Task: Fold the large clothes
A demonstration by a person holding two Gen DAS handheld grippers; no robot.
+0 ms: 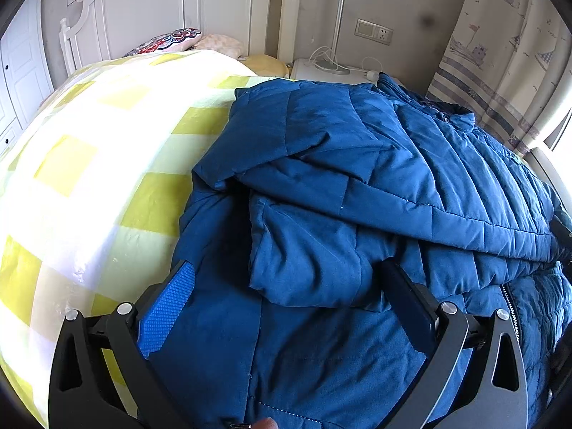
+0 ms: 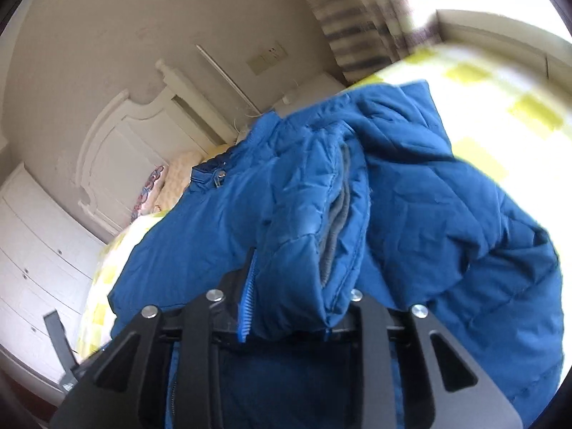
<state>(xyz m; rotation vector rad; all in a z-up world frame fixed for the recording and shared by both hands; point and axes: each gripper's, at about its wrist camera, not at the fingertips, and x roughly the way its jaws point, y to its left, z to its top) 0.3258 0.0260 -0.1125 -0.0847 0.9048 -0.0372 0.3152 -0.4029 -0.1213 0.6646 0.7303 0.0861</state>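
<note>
A blue quilted jacket lies on the bed, one sleeve folded across its body. My left gripper is open just above the jacket's lower part, with a fold of blue fabric lying between its spread fingers. My right gripper is shut on a sleeve cuff of the jacket and holds it lifted; the grey inner lining shows at the cuff. The right view is tilted and blurred.
The bed has a yellow and white checked cover. Pillows lie by the white headboard. A white nightstand with a lamp and cables stands beside the bed. A curtain hangs at the right. White drawers stand at the left.
</note>
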